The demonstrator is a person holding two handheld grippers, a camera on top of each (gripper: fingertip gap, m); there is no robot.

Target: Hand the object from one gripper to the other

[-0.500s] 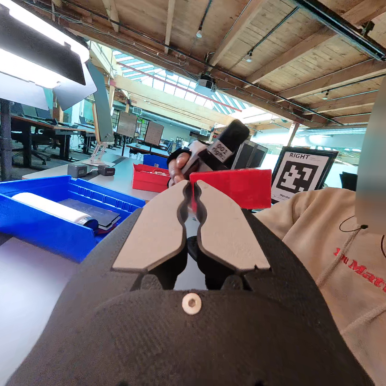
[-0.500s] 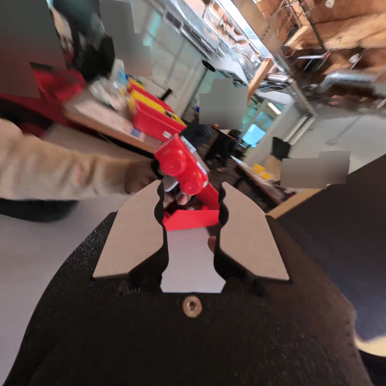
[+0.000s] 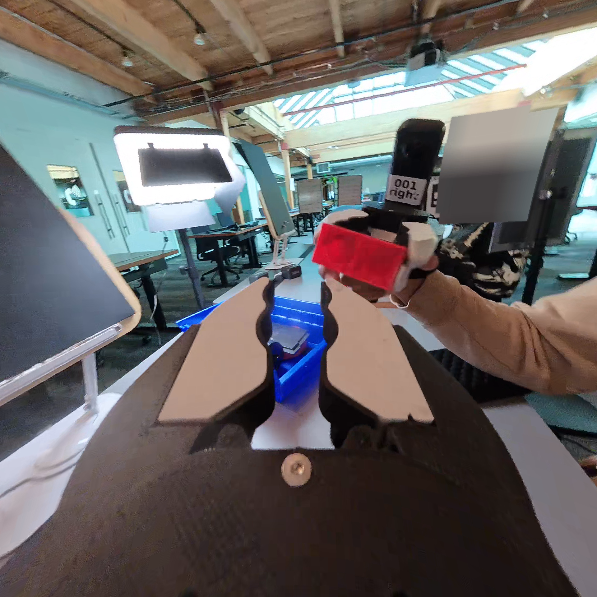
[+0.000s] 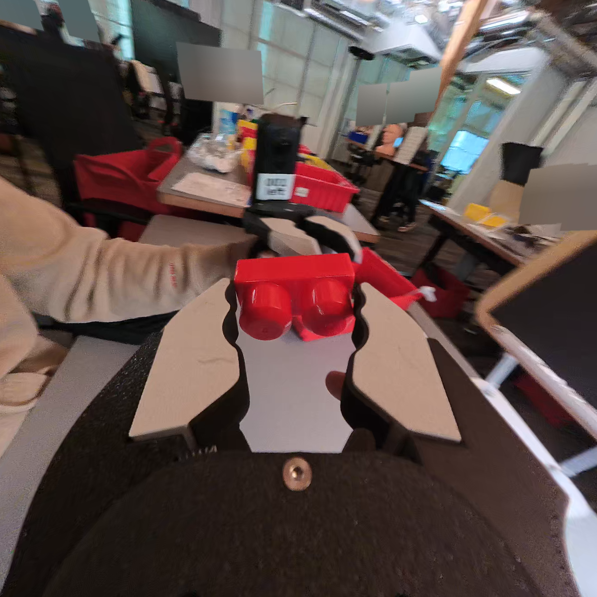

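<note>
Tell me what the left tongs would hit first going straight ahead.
Probably the blue bin, seen between the open left tongs. The red block sits up and right of that line; depth is unclear.

Timber-beamed ceiling (image 3: 290,29), skylights (image 3: 403,97), lit panel lamp (image 3: 174,171), desks (image 3: 145,258), office chairs (image 3: 219,255)

Bright, even daylight is thrown in from the skylights (image 3: 420,93) at upper right of the left wrist view, where the glass is blown out to white. Strong glare is also given off by the lamp panel (image 3: 174,168) at left, its rim overexposed. Straight beams are bent by wide-angle distortion towards the edges. In the right wrist view the background is smeared by motion blur, and the red brick (image 4: 294,294) is rendered fairly sharp, with small highlights caught on its studs. Shadows are kept soft throughout.
</note>
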